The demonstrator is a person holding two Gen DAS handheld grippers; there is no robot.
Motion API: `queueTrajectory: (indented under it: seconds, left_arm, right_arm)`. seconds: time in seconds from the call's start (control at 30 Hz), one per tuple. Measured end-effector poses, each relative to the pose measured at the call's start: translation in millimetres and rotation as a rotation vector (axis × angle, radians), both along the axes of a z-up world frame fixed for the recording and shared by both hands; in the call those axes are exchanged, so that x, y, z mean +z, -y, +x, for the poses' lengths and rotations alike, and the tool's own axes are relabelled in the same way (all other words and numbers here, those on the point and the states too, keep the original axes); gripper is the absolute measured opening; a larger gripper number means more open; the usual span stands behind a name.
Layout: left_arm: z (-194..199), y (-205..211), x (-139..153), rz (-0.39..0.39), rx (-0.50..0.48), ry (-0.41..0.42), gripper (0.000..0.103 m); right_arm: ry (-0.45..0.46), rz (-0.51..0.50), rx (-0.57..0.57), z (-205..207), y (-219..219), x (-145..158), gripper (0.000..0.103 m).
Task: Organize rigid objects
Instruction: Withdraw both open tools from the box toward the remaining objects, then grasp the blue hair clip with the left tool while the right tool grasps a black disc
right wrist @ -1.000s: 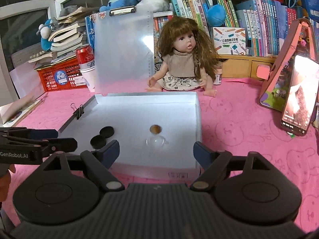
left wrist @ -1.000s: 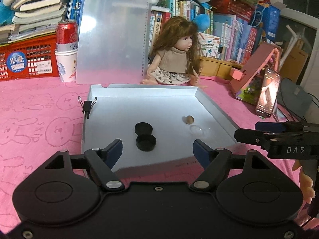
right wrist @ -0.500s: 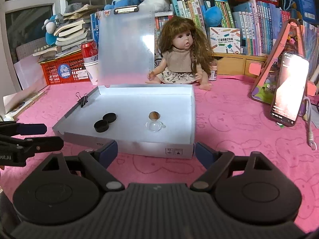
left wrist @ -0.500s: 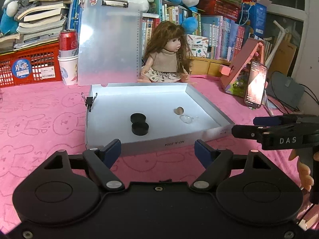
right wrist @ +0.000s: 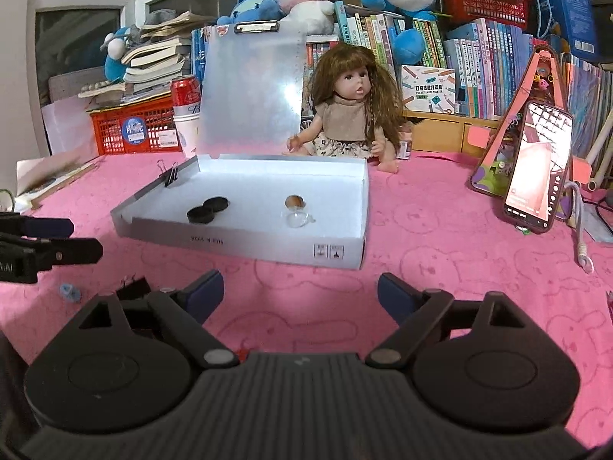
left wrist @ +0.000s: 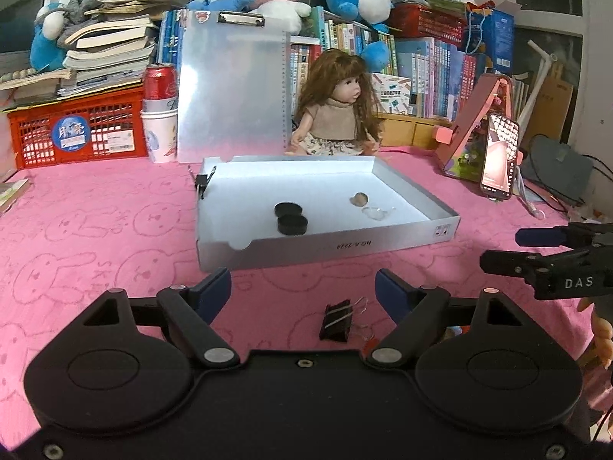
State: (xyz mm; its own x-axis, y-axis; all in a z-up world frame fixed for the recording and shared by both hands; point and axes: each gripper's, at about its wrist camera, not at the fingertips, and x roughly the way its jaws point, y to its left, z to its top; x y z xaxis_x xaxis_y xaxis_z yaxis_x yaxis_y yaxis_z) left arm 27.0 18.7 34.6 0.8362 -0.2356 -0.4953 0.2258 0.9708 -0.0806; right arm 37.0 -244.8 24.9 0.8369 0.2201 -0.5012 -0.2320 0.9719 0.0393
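Note:
A shallow white tray lies on the pink cloth. Inside it are two black caps, a cork and a small glass vial. One black binder clip is clamped on its left wall. Another binder clip lies on the cloth in front of the tray, loose between the fingers of my open left gripper. My right gripper is open and holds nothing, over bare cloth to the right.
A doll and an upright clipboard stand behind the tray. A phone leans on a pink stand at right. A red crate, a can on a cup and books line the back. A small blue thing lies beside the loose clip.
Both grippers have drawn back from the tray, which now sits farther off. The loose binder clip on the cloth has come into view between the left fingers.

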Motion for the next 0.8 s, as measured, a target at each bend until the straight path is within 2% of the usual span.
queueTrajectory:
  seconds: [0.3,0.67,0.8]
  left_arm:
    - [-20,-13,-8,0.011,0.028,-0.004,0.081]
    - [-45,-22,-23,0.026,0.026,-0.038,0.075]
    - [-46,-23,-29,0.029,0.054,-0.048,0.070]
  right_arm:
    - [0.004,-0.018,0.024,-20,4,-11,0.093]
    - [-0.002,-0.095,0.083,-42,-9,-21,0.080]
    - [0.005,-0.096,0.055,-44,-12,-27,0.076]
